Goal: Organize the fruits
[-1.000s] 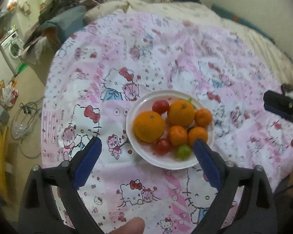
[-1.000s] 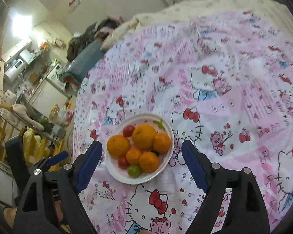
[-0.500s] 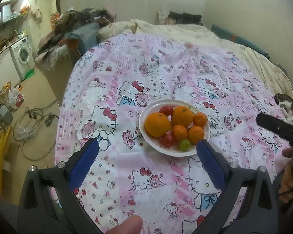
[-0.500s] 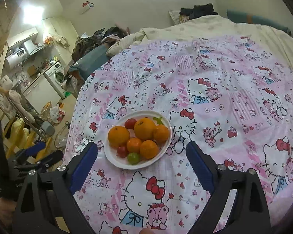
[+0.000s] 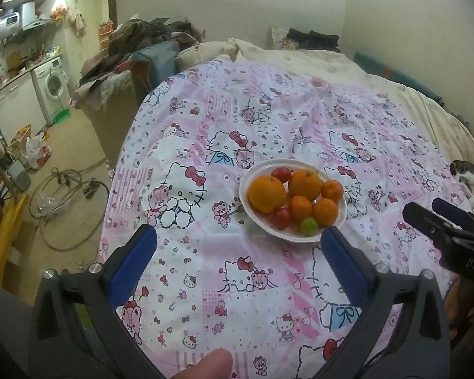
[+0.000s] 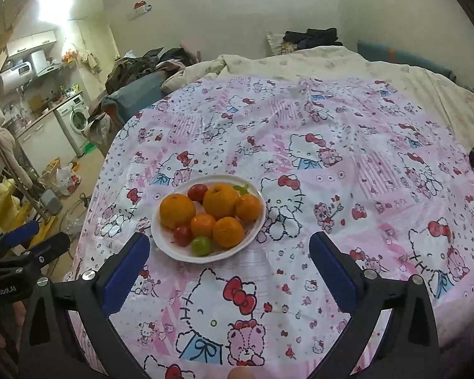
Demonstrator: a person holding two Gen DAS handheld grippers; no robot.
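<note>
While both grippers' fingers stand spread and empty, the white plate (image 6: 161, 237) holds oranges (image 6: 177, 210), tomatoes (image 6: 197, 192) and one green fruit (image 6: 201, 246).

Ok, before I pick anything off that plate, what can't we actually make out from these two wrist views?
- Plate: any fruit underneath the oranges, hidden by the pile in both views.
- Green leafy bit behind the oranges: right wrist view shows only its tip; which fruit it belongs to is unclear.
- Cat: cut off by the right edge in both views.
- Right gripper in the left wrist view: seen side-on, partly cut off.
</note>
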